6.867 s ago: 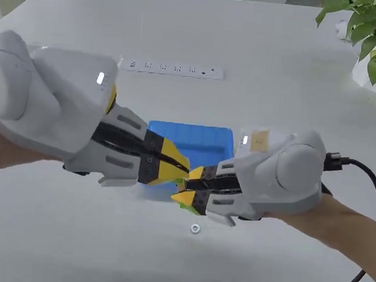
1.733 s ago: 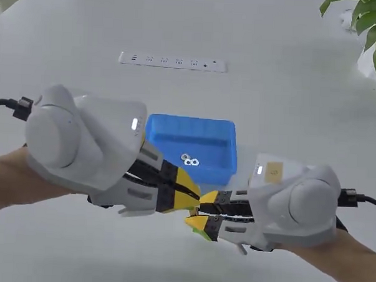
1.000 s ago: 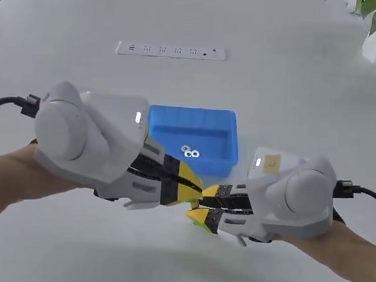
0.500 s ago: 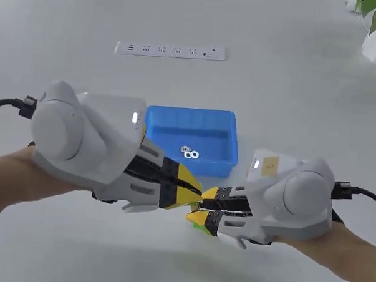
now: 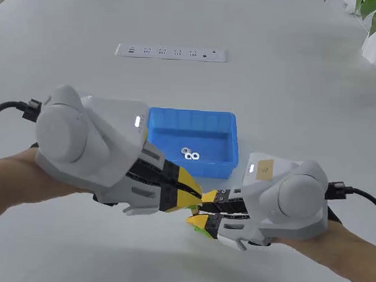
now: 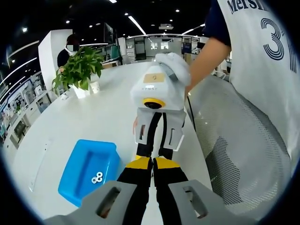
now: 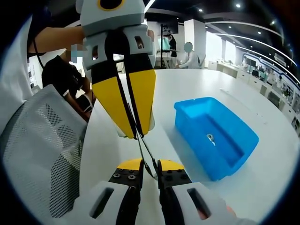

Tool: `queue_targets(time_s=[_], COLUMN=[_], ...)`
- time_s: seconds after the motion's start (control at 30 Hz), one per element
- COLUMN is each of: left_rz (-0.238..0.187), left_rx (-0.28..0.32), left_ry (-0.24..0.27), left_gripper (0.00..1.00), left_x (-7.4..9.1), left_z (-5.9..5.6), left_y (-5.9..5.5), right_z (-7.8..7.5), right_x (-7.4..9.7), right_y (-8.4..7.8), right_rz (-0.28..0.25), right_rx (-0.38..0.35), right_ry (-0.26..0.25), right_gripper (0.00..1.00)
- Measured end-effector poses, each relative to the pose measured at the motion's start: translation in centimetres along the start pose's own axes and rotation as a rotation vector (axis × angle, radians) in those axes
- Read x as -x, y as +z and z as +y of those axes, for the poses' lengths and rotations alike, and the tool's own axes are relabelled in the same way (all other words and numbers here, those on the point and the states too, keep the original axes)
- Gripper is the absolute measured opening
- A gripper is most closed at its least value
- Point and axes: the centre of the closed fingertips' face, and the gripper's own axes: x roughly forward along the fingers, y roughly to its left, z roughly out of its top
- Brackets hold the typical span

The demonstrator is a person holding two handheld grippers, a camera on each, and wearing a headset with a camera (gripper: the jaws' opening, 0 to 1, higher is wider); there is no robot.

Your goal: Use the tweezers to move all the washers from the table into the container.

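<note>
- Head view: the left gripper [image 5: 195, 199] and right gripper [image 5: 201, 214] meet tip to tip near the blue container [image 5: 192, 114], which holds a few washers [image 5: 188, 155].
- Left gripper view: its jaws stand almost closed; what they hold cannot be told.
- Right gripper view: the tweezers [image 7: 140, 140] run from the left gripper's closed jaws into the right gripper's, pinched likewise. This looks like a re-grip; next, 1 gripper must release, then seek washers on the tabletop [image 7: 197, 86].

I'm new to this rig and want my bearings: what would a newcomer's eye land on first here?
The bulky white left gripper and right gripper meet tip to tip low in the head view, with thin tweezers running between their yellow jaws. Just behind them a bright blue container sits on the white table, a few washers lying inside it.
</note>
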Motion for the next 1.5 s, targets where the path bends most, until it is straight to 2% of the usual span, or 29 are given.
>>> queue_targets(time_s=[0.3, 0.43, 0.57, 0.77, 0.93, 1.2, 1.5], left_rz=[0.009, 0.026, 0.002, 0.014, 0.015, 0.015, 0.027], left_rx=[0.002, -0.001, 0.013, -0.006, -0.030, -0.083, -0.137], left_ry=[-0.007, -0.012, -0.014, 0.005, 0.012, 0.030, 0.076], left_gripper=[0.05, 0.05, 0.05, 0.05, 0.05, 0.05, 0.05], left_x=[-0.2, 0.0, 0.6, 1.3, 2.0, 3.5, 5.1], left_z=[0.0, 0.1, 0.1, 0.5, 0.7, 2.0, 4.6], left_y=[-0.3, -0.4, 0.2, 0.5, 1.2, 2.6, 3.8], right_z=[0.0, 0.1, 0.2, 0.0, -0.2, -1.7, -4.2], right_x=[0.0, -0.1, 0.2, 0.4, 0.9, 1.7, 1.9], right_y=[0.0, 0.1, 0.9, 1.6, 2.5, 4.7, 7.5], right_rz=[0.001, 0.008, -0.011, -0.016, -0.023, -0.036, -0.063], right_rx=[-0.009, -0.003, -0.003, 0.012, 0.030, 0.086, 0.141], right_ry=[-0.004, 0.002, -0.001, -0.008, -0.018, -0.044, -0.068], right_gripper=[0.12, 0.12, 0.12, 0.12, 0.12, 0.12, 0.12])
